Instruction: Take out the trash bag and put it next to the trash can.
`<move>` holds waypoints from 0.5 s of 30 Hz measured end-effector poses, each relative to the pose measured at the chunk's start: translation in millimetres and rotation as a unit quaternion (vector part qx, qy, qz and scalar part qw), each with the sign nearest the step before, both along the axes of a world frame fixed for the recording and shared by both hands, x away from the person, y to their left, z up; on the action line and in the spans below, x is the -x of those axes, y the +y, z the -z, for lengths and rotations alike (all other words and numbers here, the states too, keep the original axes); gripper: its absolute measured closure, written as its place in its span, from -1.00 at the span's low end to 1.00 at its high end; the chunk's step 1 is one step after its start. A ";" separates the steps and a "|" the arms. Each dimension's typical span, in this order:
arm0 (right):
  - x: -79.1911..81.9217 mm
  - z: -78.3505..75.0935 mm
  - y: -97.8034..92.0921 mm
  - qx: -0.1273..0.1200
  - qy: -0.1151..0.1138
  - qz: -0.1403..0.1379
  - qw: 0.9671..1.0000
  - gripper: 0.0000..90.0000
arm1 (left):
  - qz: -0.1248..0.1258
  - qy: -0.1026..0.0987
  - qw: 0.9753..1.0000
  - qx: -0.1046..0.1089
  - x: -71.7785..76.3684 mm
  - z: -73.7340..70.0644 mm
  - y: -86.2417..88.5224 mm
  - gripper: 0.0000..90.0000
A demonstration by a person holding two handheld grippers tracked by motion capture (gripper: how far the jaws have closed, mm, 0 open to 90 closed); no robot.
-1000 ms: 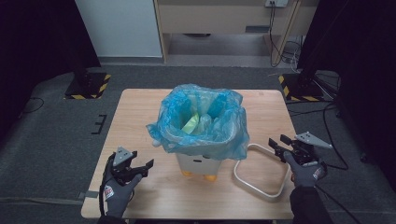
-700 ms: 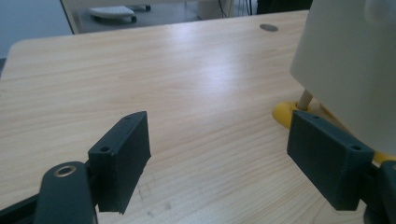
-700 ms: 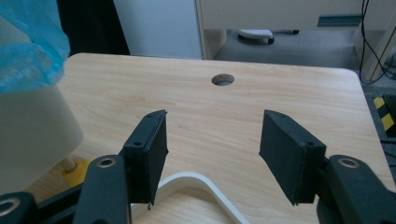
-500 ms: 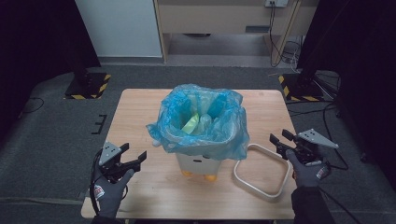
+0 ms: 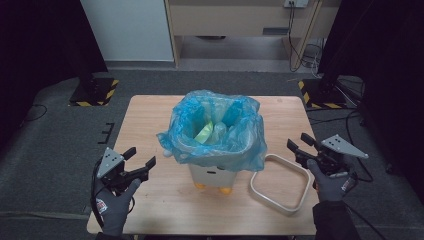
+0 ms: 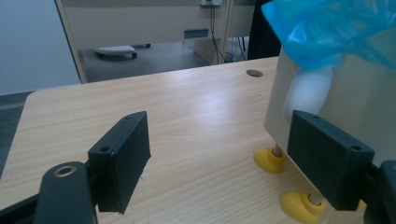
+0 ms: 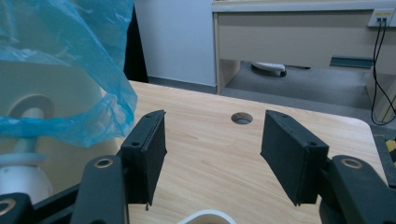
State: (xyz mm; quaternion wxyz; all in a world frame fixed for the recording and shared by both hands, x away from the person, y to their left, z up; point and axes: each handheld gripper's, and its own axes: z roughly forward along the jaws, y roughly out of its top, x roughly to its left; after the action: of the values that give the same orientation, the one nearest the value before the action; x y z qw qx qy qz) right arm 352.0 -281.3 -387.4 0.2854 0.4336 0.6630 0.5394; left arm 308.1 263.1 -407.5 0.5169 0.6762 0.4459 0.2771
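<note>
A small white bin (image 5: 212, 176) on yellow feet stands mid-table, lined with a blue plastic bag (image 5: 240, 145) whose edge is folded over the rim; green and pale scraps lie inside. A white rounded frame (image 5: 277, 157) lies flat on the table right of the bin. My left gripper (image 5: 142, 156) hovers open by the table's front left, pointing at the bin. In the left gripper view its jaws (image 6: 224, 154) stand wide apart and empty, with the bin (image 6: 355, 102) and a yellow foot (image 6: 268, 159) close ahead. My right gripper (image 5: 296, 140) is open and empty beside the frame.
The wooden table (image 5: 150, 115) has a cable hole (image 7: 242, 117) near its far right side. Beyond the table stand a beige cabinet (image 5: 235, 20), hanging cables (image 5: 300, 30) and black stands with striped bases (image 5: 95, 92). The bag's edge (image 7: 60, 70) hangs close to the right gripper's left jaw.
The left gripper has shifted a little left and away from the person, toward the table's left edge. The right gripper has barely moved. Both stayed open.
</note>
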 end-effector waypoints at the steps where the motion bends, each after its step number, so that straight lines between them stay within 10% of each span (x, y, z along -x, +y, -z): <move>1: -0.1 -1.1 0.4 0.000 -0.003 -0.001 1.000 -0.11 | 0.000 -0.003 1.000 0.000 0.5 -1.8 -0.2 -0.54; 15: 2.4 -14.5 -2.3 -0.002 -0.018 0.004 1.000 -0.12 | -0.010 -0.039 0.999 0.010 9.7 -27.0 3.9 -0.54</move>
State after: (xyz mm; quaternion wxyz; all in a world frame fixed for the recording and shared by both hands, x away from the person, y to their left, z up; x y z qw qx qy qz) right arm 349.5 -283.6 -373.0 0.2981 0.4272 0.6550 0.5474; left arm 298.4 267.0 -380.5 0.5377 0.6555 0.4346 0.3038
